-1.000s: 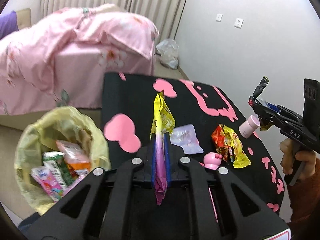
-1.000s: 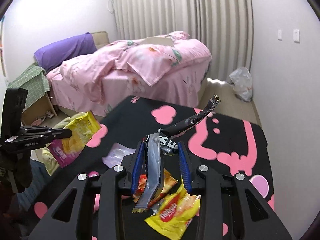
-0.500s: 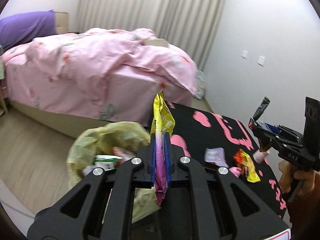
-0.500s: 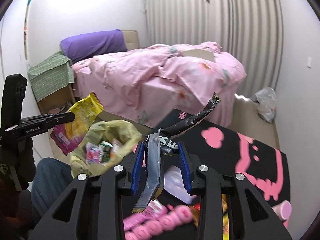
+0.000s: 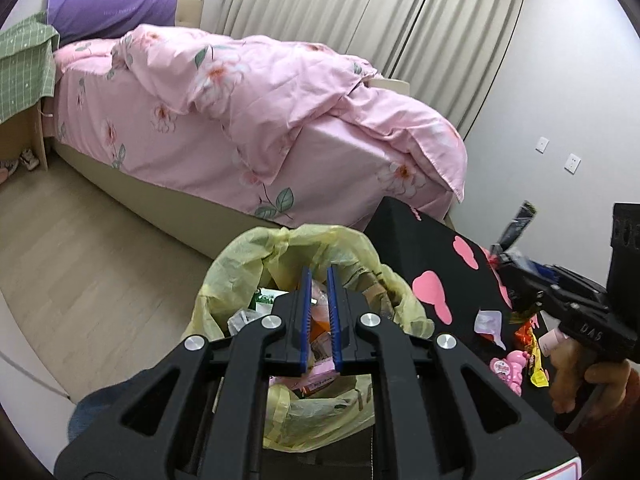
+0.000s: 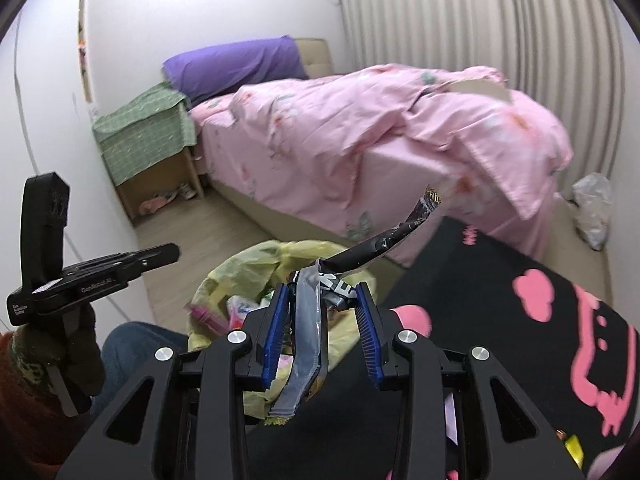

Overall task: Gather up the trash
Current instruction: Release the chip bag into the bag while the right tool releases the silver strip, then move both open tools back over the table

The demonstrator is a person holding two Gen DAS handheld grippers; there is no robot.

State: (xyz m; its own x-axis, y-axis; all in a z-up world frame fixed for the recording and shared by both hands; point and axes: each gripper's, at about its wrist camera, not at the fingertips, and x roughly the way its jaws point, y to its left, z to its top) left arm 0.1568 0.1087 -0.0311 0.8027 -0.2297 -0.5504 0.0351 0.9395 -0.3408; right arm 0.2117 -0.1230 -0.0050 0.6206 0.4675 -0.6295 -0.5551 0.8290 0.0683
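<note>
The left gripper (image 5: 319, 280) sits low in the middle of the left view, right over the yellow trash bag (image 5: 248, 256). Its two blue pads (image 5: 306, 316) stand a little apart, and nothing is between them. Through the gap you can see wrappers (image 5: 320, 372) lying down inside the bag. The bag is open and sits just beside the black table (image 5: 404, 236) with pink shapes on it. The right gripper (image 6: 322, 294) fills the bottom middle of the right view. A dark wrapper (image 6: 306, 336) hangs between its pads, and its thin twisted end pokes up toward the upper right. The pads look wide apart, with the wrapper against the left one, so I cannot tell how tight the grip is. In the right view the bag (image 6: 224, 276) lies just behind and below this wrapper, a bit to the left. At the far right of the left view, more trash (image 5: 530, 344) and a pink toy (image 5: 510, 366) lie on the table. A pink bed (image 5: 248, 120) fills the top half of both views.
</note>
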